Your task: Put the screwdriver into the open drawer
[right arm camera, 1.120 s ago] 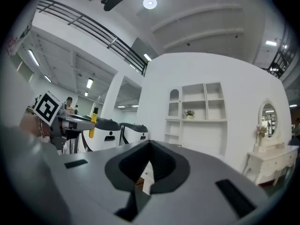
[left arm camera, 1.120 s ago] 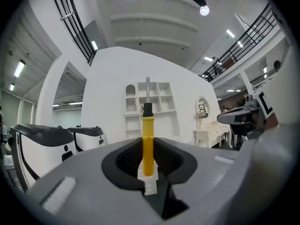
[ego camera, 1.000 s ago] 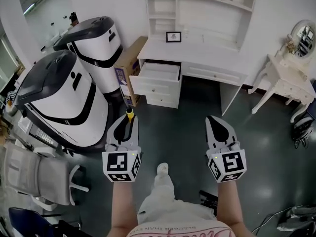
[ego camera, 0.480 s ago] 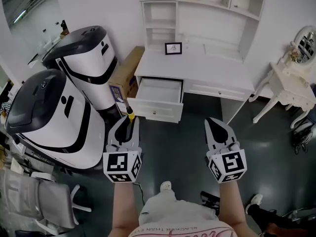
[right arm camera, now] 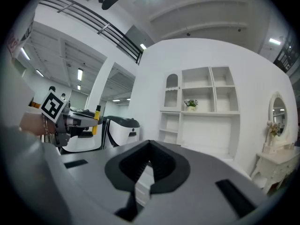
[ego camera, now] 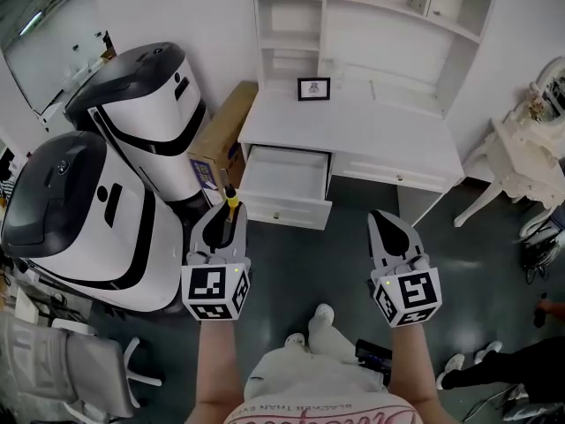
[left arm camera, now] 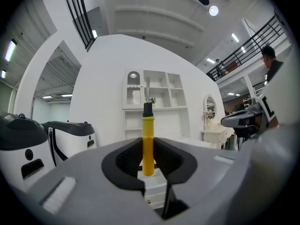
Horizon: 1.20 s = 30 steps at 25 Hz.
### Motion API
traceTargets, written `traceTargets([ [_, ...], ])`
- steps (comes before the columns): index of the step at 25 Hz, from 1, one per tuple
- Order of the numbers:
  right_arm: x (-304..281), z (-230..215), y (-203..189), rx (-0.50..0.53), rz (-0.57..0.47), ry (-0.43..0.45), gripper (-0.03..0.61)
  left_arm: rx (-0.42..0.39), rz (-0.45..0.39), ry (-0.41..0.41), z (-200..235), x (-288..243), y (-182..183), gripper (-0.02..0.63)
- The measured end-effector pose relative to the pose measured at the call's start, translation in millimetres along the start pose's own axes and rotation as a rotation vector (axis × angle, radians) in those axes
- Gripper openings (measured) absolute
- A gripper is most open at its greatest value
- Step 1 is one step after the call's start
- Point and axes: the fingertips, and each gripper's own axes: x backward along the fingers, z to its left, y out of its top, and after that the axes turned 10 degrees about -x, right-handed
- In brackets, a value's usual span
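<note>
A screwdriver with a yellow handle (left arm camera: 147,142) stands upright between the jaws of my left gripper (left arm camera: 148,159), which is shut on it; its dark end points up. In the head view the screwdriver (ego camera: 231,204) sticks out past the left gripper (ego camera: 226,215), which hovers over the dark floor just short of the open drawer (ego camera: 287,171) of the white desk (ego camera: 371,135). My right gripper (ego camera: 387,220) is level with the left one, further right, its jaws together and empty. In the right gripper view my gripper (right arm camera: 148,165) faces the desk's shelves.
Two large white-and-black machines (ego camera: 84,210) stand at the left, with a cardboard box (ego camera: 221,135) beside the desk. A small picture frame (ego camera: 313,87) sits on the desktop. A white dressing table (ego camera: 521,148) is at the right, an office chair (ego camera: 71,369) lower left.
Both grippers have moved forward together towards the desk, and the open drawer now lies closer in front of them. The left gripper's hold on the screwdriver is unchanged.
</note>
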Motion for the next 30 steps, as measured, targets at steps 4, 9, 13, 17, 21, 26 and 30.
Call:
traceTargets([
  [4, -27.2, -27.5, -6.4, -0.024, 0.003, -0.013, 0.005, -0.009, 0.013, -0.009, -0.1, -35.4, -5.0, 0.072],
  [9, -75.0, -60.2, -7.1, -0.039, -0.003, -0.001, 0.005, -0.021, 0.028, -0.011, 2.2, -87.2, -10.0, 0.072],
  [13, -114.8, -87.4, -5.0, -0.041, -0.008, 0.025, 0.005, -0.029, 0.037, -0.003, 3.4, -134.9, -9.5, 0.072],
  [17, -152.7, -118.1, -4.4, -0.045, -0.006, 0.042, 0.005, -0.044, 0.044, 0.013, 7.7, -178.6, -7.2, 0.072],
  [21, -186.8, -149.3, -3.7, -0.051, -0.006, 0.053, 0.005, -0.039, 0.062, 0.037, 12.7, -218.7, -11.6, 0.072],
  [26, -221.7, -180.7, -9.1, -0.044, 0.017, 0.079, 0.005, -0.038, 0.095, 0.056, 11.5, -261.8, -21.0, 0.072],
  [30, -240.0, -196.9, -21.7, -0.052, 0.047, 0.095, 0.005, -0.050, 0.146, 0.047, 8.0, -286.4, -34.4, 0.072],
])
